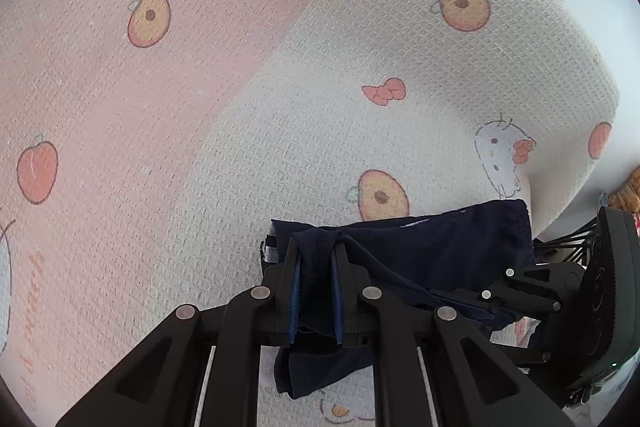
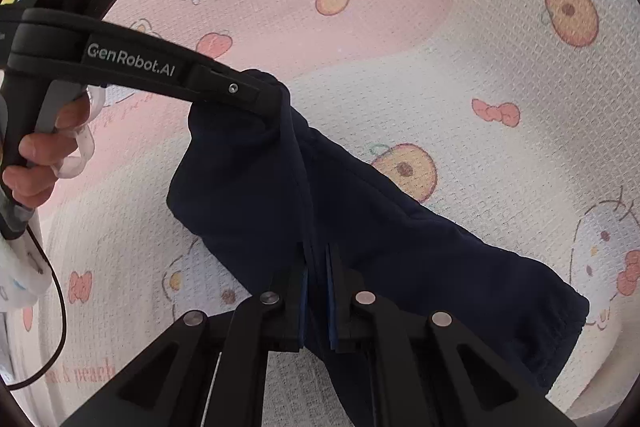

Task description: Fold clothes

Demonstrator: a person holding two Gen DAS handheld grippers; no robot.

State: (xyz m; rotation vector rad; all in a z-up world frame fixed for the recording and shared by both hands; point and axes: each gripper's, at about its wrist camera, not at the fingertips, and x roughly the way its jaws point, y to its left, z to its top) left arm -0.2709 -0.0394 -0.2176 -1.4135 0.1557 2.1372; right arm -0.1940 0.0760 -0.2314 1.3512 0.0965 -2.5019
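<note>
Both claws, left gripper (image 1: 316, 251) and right gripper (image 2: 316, 259), pinch the navy garment (image 2: 256, 187) above the printed bedsheet (image 2: 400, 87); soft, light cloth droops, so edges suit gripping best.

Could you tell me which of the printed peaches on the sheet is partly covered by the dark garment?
The halved peach beside the garment; cloth overlaps its lower edge, while the others lie fully uncovered.

Dark navy garment (image 2: 256, 195): soft matt knit cloth, gathered hem. Bedsheet (image 1: 120, 99): coarse waffle-weave cloth w/ printed cartoons, matt. Left gripper (image 1: 316, 247) & right gripper (image 2: 318, 251): matt black plastic, shiny metal pins, blue rubbery pads.
</note>
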